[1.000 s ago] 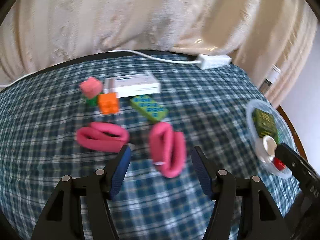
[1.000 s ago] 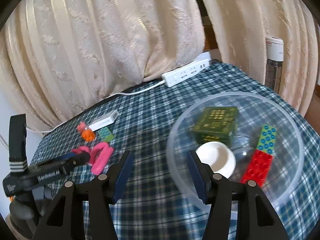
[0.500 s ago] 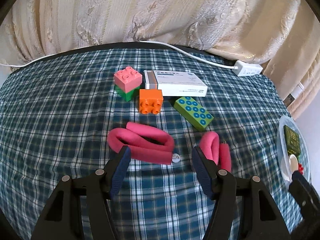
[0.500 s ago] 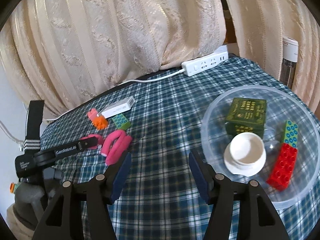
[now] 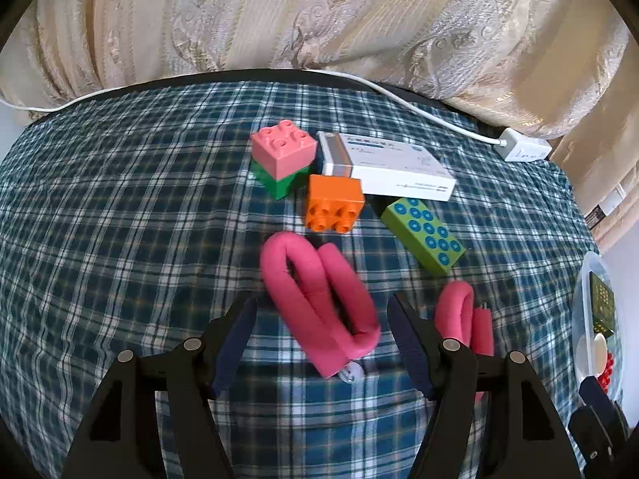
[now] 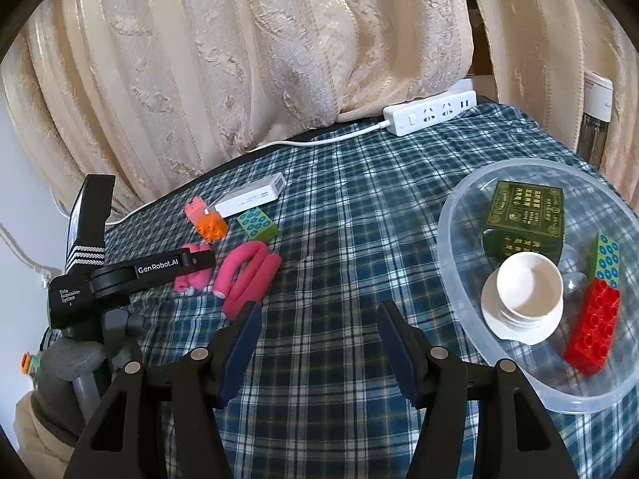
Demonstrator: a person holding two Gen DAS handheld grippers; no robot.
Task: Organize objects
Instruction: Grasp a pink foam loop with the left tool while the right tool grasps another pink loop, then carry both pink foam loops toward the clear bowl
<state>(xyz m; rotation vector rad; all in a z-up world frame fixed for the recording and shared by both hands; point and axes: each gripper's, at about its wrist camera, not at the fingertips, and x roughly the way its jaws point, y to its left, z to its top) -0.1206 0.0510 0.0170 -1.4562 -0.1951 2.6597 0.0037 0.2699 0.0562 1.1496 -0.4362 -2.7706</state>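
Left wrist view | left gripper (image 5: 321,319) jaws just opened wider, now straddling pink foam curler (image 5: 319,303) on tabletop, no contact | right gripper (image 6: 319,319) open, empty | grasp imminent, bowl (image 6: 459,303) likely destination

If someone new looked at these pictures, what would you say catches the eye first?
Probably the folded pink foam curler lying on the checked tablecloth between the open jaws of the left gripper. Behind it sit bright toy bricks, the orange brick nearest. To the right, the clear plastic bowl holds a green box, a white cup and a red brick.
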